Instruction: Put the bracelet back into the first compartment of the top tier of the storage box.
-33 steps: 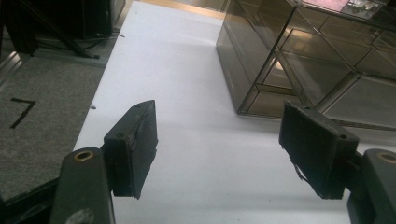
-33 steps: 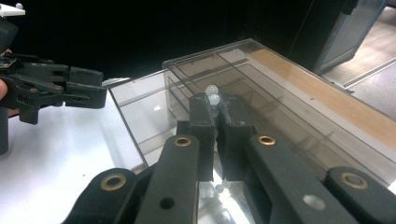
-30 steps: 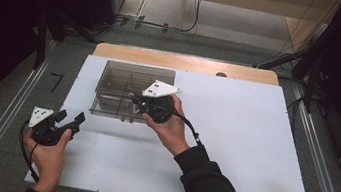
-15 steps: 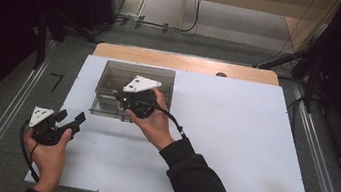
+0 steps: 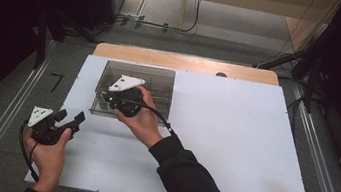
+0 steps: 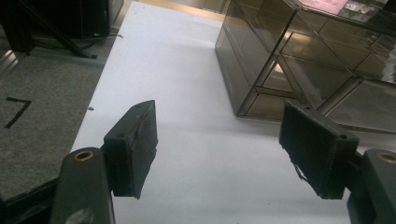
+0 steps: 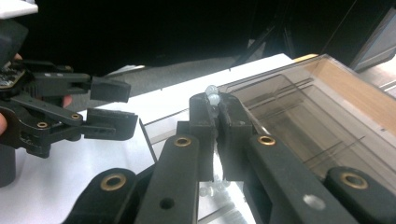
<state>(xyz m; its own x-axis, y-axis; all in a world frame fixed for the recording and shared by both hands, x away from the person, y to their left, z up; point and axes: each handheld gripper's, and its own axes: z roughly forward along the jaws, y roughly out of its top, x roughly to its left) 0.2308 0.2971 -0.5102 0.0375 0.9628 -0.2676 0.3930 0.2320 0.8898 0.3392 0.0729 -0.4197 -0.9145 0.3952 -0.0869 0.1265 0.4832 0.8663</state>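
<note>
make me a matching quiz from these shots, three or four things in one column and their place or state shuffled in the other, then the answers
Things:
1. left hand-held gripper
2. right hand-held gripper
3. smoky clear box
4. white board

States or places:
A. stands on the board's far left part, with inner dividers
B. jaws wide apart, nothing between them, near the board's left edge
C. covers the wooden table, whose far edge shows beyond it
D. jaws pressed together on a string of small clear beads, held over the box

Pairs: 1-B, 2-D, 3-A, 4-C
</note>
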